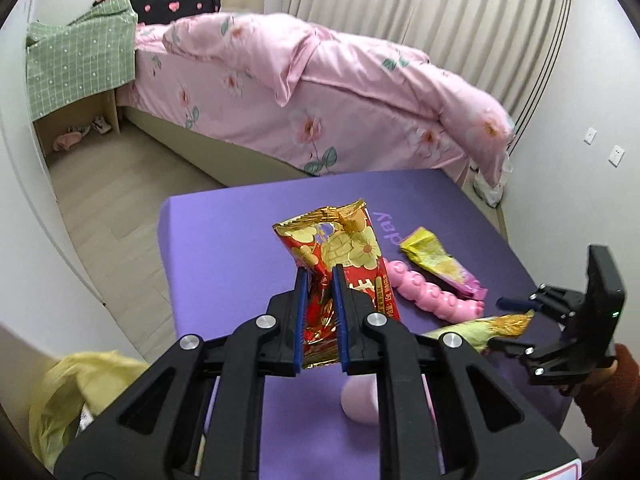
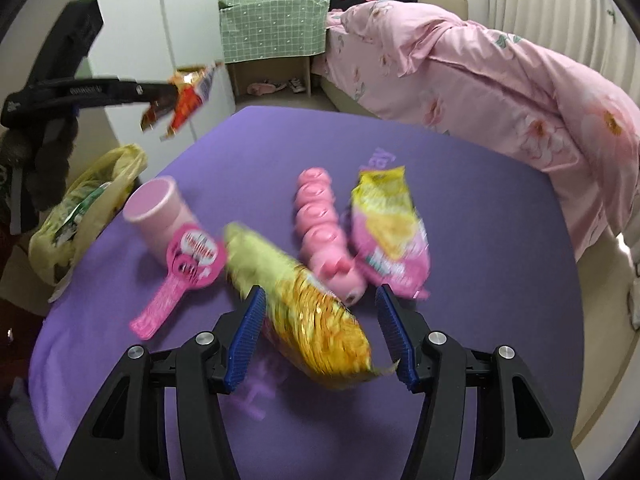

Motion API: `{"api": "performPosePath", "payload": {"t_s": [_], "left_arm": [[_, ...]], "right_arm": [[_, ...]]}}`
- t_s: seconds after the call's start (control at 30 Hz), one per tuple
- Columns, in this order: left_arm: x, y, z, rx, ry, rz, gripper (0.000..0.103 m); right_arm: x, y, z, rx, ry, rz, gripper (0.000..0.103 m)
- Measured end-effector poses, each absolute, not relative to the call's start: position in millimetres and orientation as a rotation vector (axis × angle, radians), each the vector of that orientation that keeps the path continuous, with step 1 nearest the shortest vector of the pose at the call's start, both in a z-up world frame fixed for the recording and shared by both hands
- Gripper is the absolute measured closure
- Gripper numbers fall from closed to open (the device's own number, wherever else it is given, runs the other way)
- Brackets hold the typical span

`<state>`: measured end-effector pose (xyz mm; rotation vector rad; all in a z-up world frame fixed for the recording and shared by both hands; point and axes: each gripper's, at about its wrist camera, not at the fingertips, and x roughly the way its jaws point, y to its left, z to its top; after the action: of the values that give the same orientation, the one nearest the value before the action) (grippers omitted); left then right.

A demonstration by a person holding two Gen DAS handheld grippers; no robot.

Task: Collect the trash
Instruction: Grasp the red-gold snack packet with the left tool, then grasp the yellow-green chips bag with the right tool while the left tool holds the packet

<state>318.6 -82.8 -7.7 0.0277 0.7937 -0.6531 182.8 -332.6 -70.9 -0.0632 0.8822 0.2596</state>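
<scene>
My left gripper is clamped on the red wrapper, lifted clear of the desk; I judge it should go over the yellow bag at the desk's left edge before letting go. My right gripper stands apart around the green-gold wrapper, so I should close low on its middle, clear of the pink toy.

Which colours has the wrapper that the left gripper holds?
The wrapper is red and gold with yellow flowers; the left wrist view shows it best.
</scene>
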Motion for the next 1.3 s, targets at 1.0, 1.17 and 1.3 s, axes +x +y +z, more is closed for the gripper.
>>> {"api": "performPosePath", "payload": {"t_s": [1.0, 1.17, 1.3], "left_arm": [[176, -46, -59, -0.025, 0.884, -0.651, 0.091], [174, -43, -62, -0.043, 0.887, -0.658, 0.091], [175, -41, -60, -0.046, 0.883, -0.657, 0.091]], "right_arm": [[186, -289, -87, -0.146, 0.960, 0.218, 0.070], [174, -297, -77, -0.087, 0.932, 0.208, 0.080], [161, -305, -64, -0.016, 0.885, 0.191, 0.081]]}}
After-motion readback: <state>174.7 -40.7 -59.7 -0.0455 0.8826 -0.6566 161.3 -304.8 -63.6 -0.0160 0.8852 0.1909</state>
